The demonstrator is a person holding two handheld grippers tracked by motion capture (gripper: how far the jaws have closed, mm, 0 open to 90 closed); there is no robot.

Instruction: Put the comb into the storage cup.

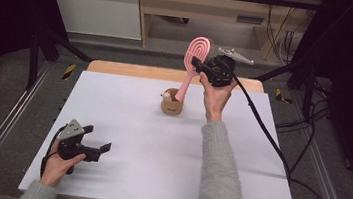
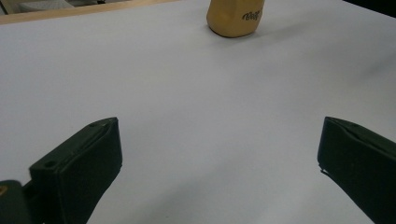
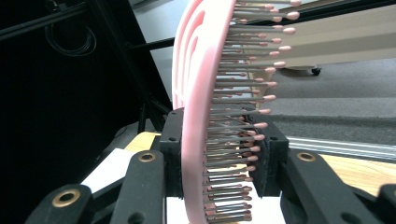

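Clamping the pink hairbrush (image 1: 197, 56) by its head, right gripper (image 1: 199, 67) raised, handle end hidden inside tan holder (image 1: 171, 105) (figure blurry), left gripper (image 1: 98, 143) spread empty on white table (image 1: 158, 153).

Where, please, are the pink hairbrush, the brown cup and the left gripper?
pink hairbrush (image 1: 199, 49): high view, on its oval head.
brown cup (image 1: 171, 107): high view, on its front wall.
left gripper (image 1: 98, 141): high view, midway between its open fingertips.

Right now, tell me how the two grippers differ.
The right gripper is raised above the table, shut on the pink hairbrush; the left gripper rests low on the white table, open and holding nothing. Both are black and hand-held.
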